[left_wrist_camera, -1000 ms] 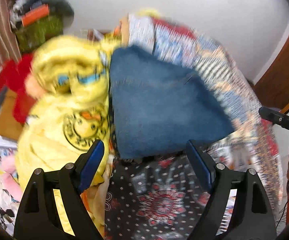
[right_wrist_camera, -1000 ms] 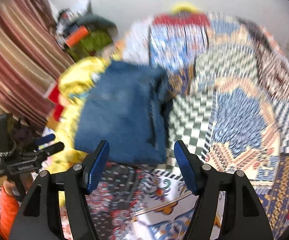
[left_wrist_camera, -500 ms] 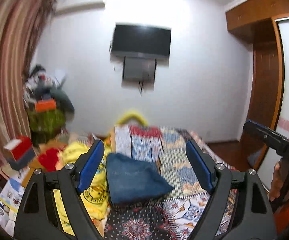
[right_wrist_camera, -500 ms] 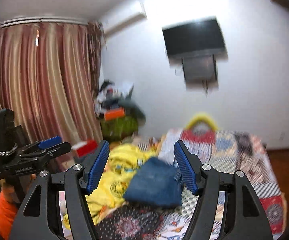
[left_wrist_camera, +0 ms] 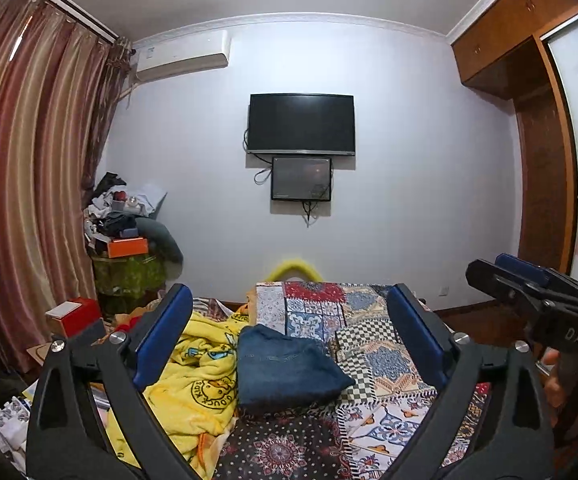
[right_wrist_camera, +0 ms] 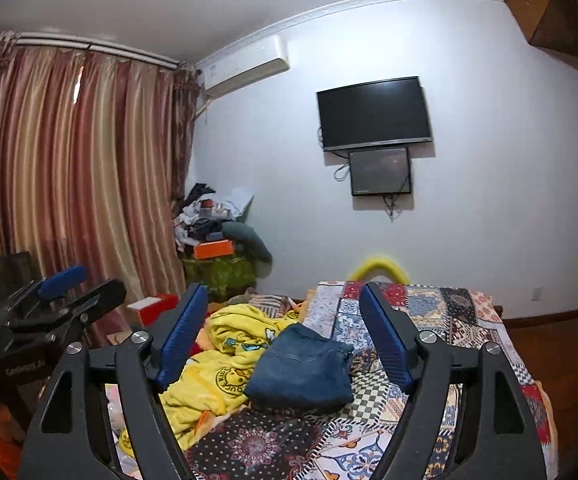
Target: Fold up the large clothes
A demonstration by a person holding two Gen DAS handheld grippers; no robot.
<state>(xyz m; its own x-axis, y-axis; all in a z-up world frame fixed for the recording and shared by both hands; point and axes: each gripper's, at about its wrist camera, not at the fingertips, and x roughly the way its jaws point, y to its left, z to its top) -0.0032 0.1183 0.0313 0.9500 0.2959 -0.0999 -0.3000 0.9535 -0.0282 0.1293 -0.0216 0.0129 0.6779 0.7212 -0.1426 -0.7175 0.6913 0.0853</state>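
At the far left hang striped curtains, and near them stands a cluttered side table piled with an orange box and odds and ends. On the bed, a yellow duck-print blanket lies crumpled at the left, touching the folded blue jeans, which rest near the middle of the patchwork cover. The left gripper is held level above the near end of the bed, its jaws opening, with nothing between them. The right gripper is just beside it, jaws also opening and empty. A black television hangs on the far wall, and a wooden wardrobe stands at the right.
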